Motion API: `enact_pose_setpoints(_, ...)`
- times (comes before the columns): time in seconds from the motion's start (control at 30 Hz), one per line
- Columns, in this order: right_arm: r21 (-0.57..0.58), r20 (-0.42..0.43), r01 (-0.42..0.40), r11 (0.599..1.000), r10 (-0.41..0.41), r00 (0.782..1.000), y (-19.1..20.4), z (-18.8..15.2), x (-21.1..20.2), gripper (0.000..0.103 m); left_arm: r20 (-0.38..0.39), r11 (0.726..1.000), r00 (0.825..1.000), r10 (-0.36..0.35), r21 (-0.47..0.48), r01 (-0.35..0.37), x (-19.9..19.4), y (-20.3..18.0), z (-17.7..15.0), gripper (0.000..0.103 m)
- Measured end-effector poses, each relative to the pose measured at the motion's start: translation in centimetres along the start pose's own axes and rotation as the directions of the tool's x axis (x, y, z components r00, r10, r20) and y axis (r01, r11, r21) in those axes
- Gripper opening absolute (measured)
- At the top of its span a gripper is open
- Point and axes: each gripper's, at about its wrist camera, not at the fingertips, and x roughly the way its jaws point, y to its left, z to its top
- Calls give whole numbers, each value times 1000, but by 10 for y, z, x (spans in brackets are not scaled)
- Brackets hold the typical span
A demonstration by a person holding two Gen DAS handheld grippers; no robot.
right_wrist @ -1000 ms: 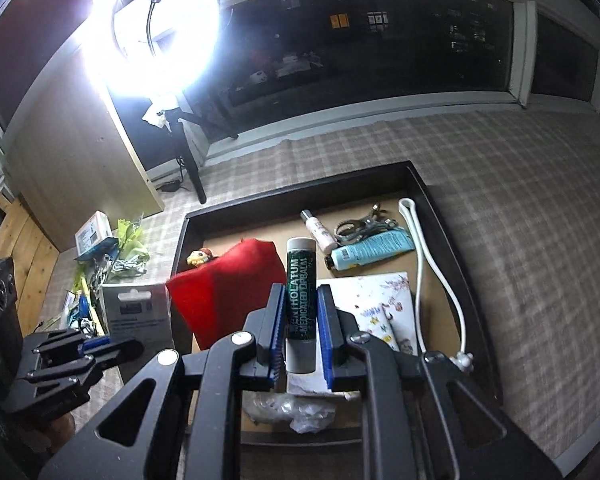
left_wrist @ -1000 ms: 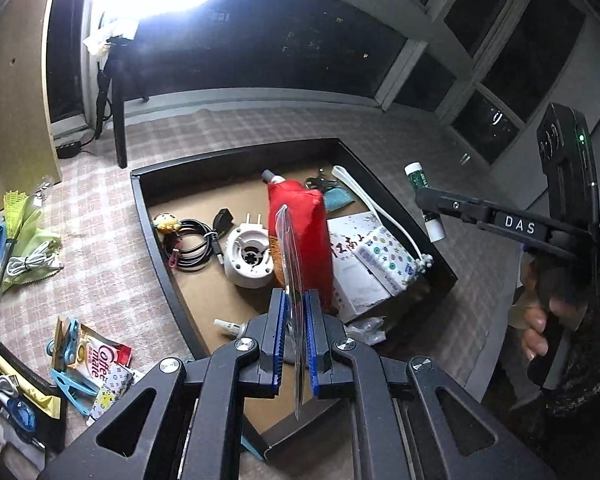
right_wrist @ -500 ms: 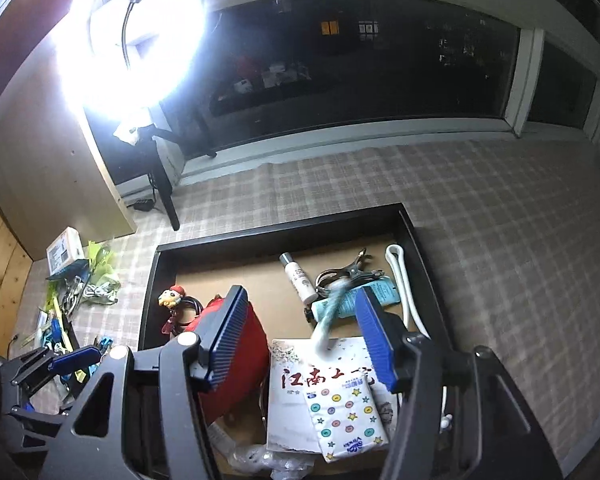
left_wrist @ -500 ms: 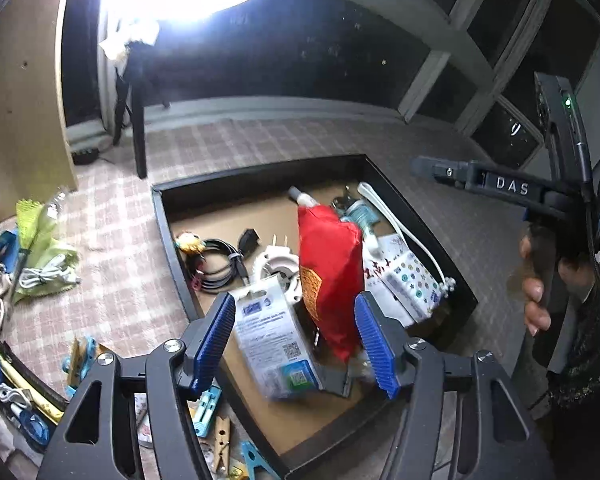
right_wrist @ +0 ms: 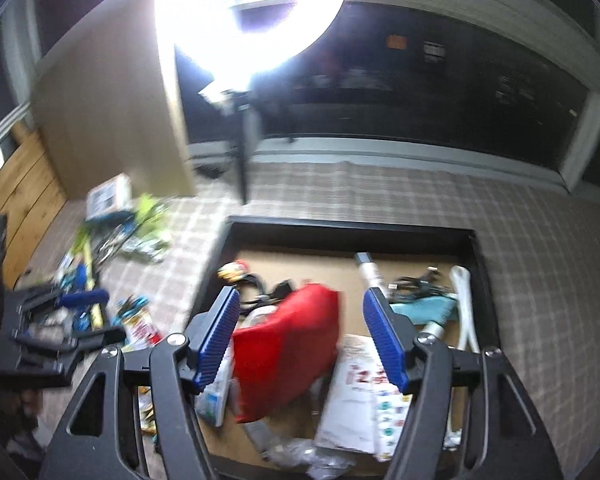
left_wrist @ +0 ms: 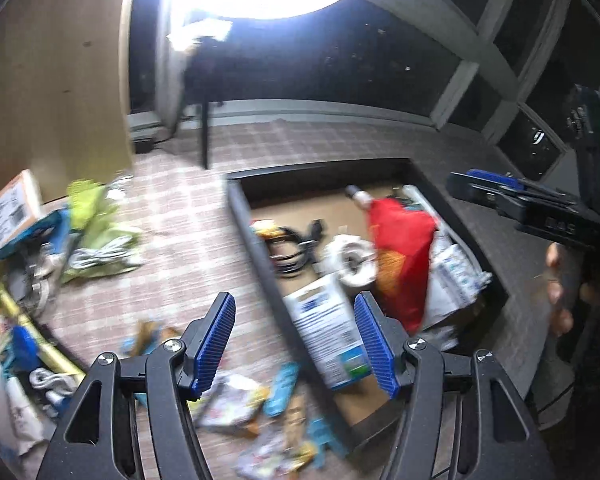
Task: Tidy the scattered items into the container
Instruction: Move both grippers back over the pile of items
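Left wrist view: the left gripper [left_wrist: 296,340] fills the bottom of the frame, its blue pads spread wide with nothing pinched between them; its jaws have just been opening. Behind the gap runs the near left wall of the black tray [left_wrist: 260,252], which sits right of centre on the checked cloth [left_wrist: 188,240]. Inside the tray a white and blue packet [left_wrist: 328,332] lies against that wall at lower centre, a red pouch [left_wrist: 400,256] stands right of it, a white round plug [left_wrist: 350,258] sits just left of the pouch, and a black cable [left_wrist: 292,248] is coiled further left. Loose items [left_wrist: 256,404] are strewn on the cloth below and left of the tray; motion blur makes them hard to name, though some look like clips and sachets. At the right edge the right gripper [left_wrist: 496,188] juts in from a hand [left_wrist: 560,284].

Right wrist view: the right gripper [right_wrist: 304,340] also has its blue pads wide apart and empty, and its jaws have just been opening further. It hangs over the tray [right_wrist: 348,226] in the lower middle of the frame. The red pouch [right_wrist: 288,348] shows between the pads, a white booklet [right_wrist: 356,396] lies lower right, a teal tube [right_wrist: 424,308] and a white cord [right_wrist: 464,304] are at the right side. The left gripper [right_wrist: 80,312] is at the left edge, over the clutter on the cloth [right_wrist: 540,280]
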Motion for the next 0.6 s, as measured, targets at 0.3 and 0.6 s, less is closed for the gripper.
enact_pose_setpoints(0.3, -115, -59, -204, 972, 198, 978, 82, -6, 14, 63, -24, 991, 992, 127, -36, -128, -25, 102, -17, 53)
enact_pose_setpoints(0.6, -224, -242, -287, 932, 232, 942, 155, -26, 76, 62, -101, 997, 992, 69, 50, -64, -1, 118, -23, 47)
